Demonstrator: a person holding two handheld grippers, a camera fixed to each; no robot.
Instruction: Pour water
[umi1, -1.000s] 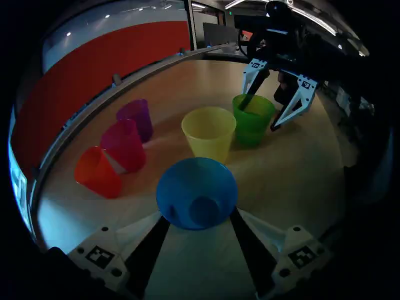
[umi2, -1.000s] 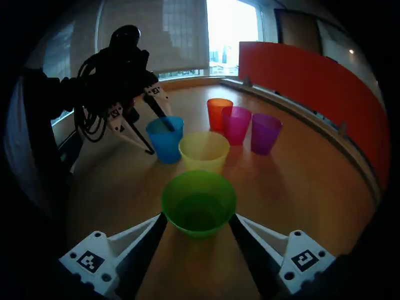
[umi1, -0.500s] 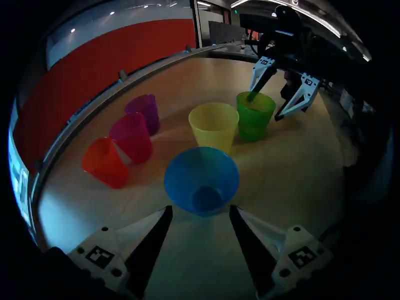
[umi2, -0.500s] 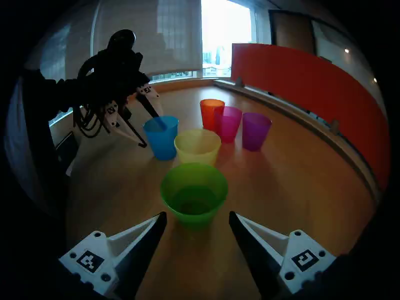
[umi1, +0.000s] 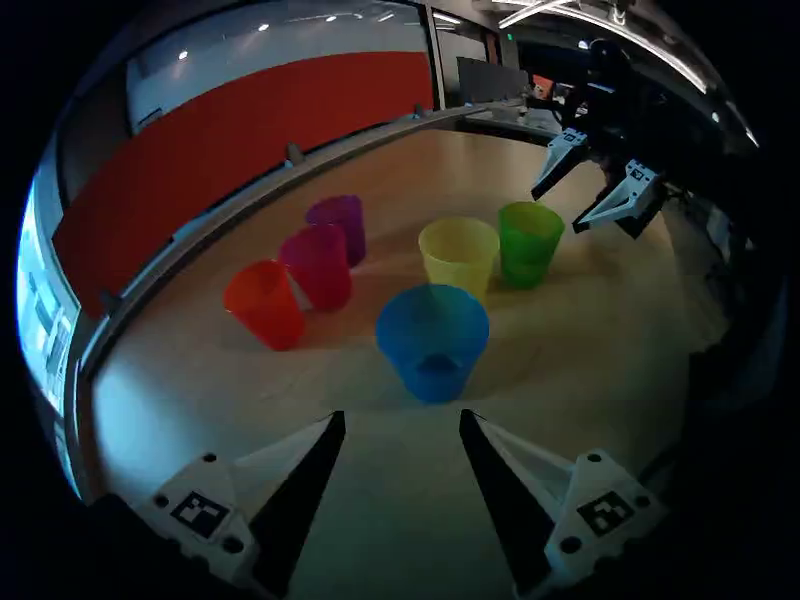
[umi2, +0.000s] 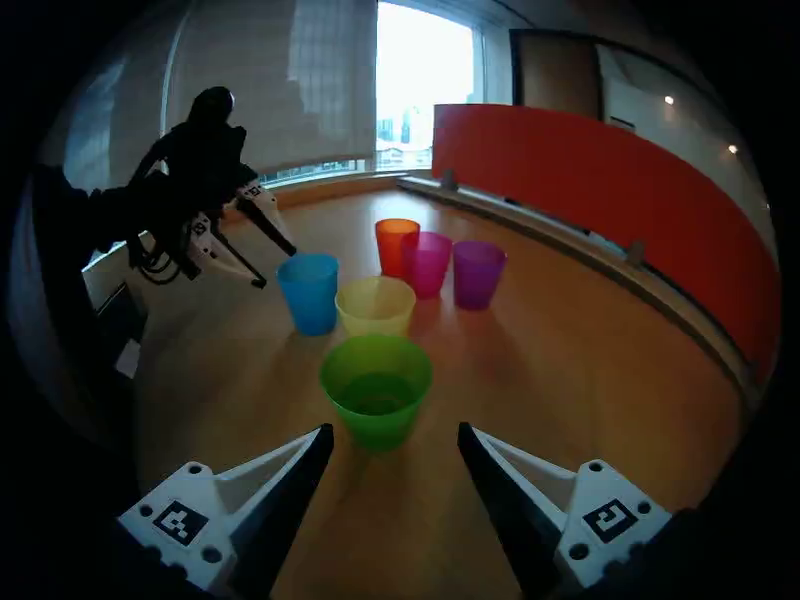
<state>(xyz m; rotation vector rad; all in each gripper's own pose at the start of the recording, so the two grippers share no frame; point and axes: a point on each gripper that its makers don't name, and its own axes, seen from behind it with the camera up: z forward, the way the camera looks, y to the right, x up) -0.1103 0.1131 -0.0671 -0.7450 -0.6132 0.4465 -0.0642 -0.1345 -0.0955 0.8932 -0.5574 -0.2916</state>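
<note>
One green cup (umi2: 376, 388) stands upright (mouth up) before spread right claw (umi2: 393, 430).

translucent plastic cups (umi1: 432, 340), smooth wooden table (umi1: 250, 400)

Wooden table (umi1: 600, 330): blue cup (umi1: 432, 335), yellow cup (umi1: 458, 255), green cup (umi1: 529, 240), orange cup (umi1: 265, 303), pink cup (umi1: 318, 265), purple cup (umi1: 338, 225), upright.

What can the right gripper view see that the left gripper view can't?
Right gripper view: a bright window with a blind, and the left gripper far off by the blue cup.
Left gripper view: ceiling lights, and the right gripper far off by the green cup.
Both: blue cup, green cup, yellow cup, orange cup, pink cup, purple cup, the table and the red wall.
</note>
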